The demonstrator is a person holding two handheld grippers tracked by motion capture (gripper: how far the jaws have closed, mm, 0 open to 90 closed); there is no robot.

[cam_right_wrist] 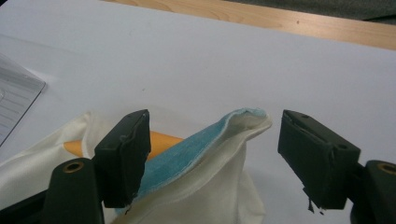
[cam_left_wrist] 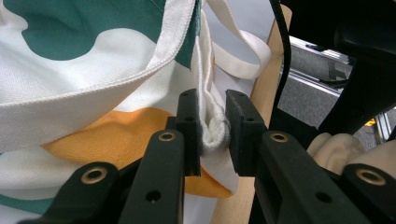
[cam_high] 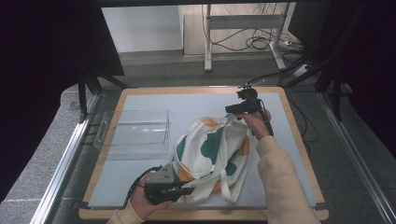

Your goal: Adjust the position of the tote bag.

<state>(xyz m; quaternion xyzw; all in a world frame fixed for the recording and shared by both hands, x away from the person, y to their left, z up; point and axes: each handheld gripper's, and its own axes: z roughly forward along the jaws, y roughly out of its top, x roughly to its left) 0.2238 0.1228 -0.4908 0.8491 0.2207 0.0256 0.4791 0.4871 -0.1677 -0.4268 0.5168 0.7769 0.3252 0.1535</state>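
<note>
A cream tote bag with green and orange patches lies crumpled in the middle of the pale mat. My left gripper is at the bag's near left corner. In the left gripper view, the left gripper is shut on a bunched fold of the bag's cloth, which is pinched between the pads. My right gripper is at the bag's far edge. In the right gripper view, the right gripper stands open, and a raised corner of the bag with a blue inner face sits between its jaws, clear of the right-hand jaw.
A clear plastic tray sits on the mat left of the bag. The bag's loose straps trail toward the wooden table's near edge. Metal rails run along both sides of the table.
</note>
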